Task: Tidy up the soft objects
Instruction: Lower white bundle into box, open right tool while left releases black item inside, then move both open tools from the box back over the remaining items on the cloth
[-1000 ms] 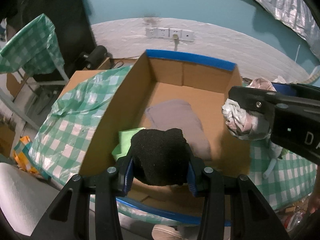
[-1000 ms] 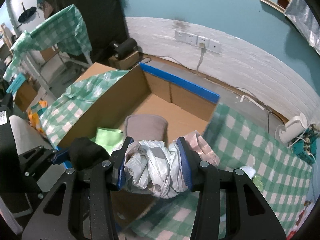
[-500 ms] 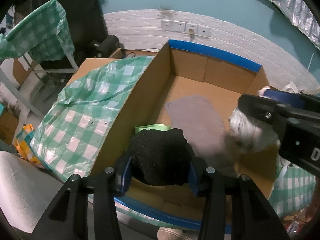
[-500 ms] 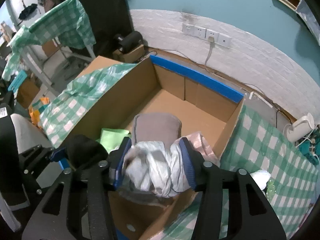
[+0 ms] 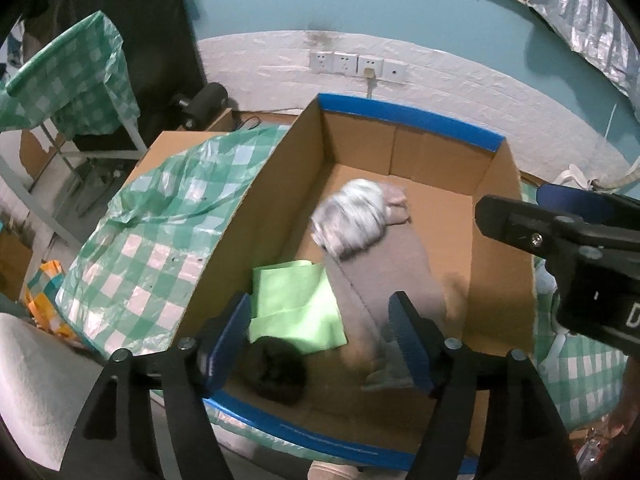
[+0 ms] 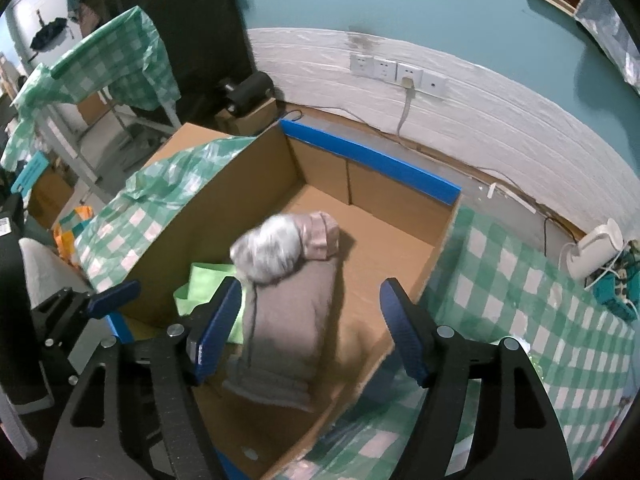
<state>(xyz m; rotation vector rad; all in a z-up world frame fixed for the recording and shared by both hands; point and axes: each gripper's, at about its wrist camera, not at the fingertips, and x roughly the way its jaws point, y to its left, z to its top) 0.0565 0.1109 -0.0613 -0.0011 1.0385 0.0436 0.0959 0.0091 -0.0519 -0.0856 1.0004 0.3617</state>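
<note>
Cloth with green and white checks [image 5: 160, 224] covers the surface at nine o'clock of the open brown cardboard box with blue tape on its rims [image 5: 404, 120]. Inside the box, going from nine o'clock toward three, lie four soft things. A flat, folded light green cloth [image 5: 294, 304] rests against the left wall. At its six o'clock edge sits a rolled black sock [image 5: 276, 368], blurred, in the near corner of the box. Beside them a long folded grey-brown towel [image 5: 394, 264] runs down the middle of the floor. At twelve o'clock of the towel, a crumpled grey-white and pink bundle of fabric [image 6: 280, 248] is on its far end; it is blurred, so I cannot tell if it is already at rest.

The left gripper [image 5: 320, 336] hangs over the near part of the box. Its jaws are opening and stand spread, with nothing between the blue pads; the sock is below them, apart. The right gripper [image 6: 310, 324] is over the towel. Its jaws are also opening, spread wide, and nothing is pinched.

I judge that this pair of items is delivered, so four soft things are now in the box. At three o'clock, on the checked cloth outside the box, some pale objects [image 5: 546, 280] are partly hidden by the right gripper. Maybe these remain to be collected, but I cannot tell what they are.
</note>
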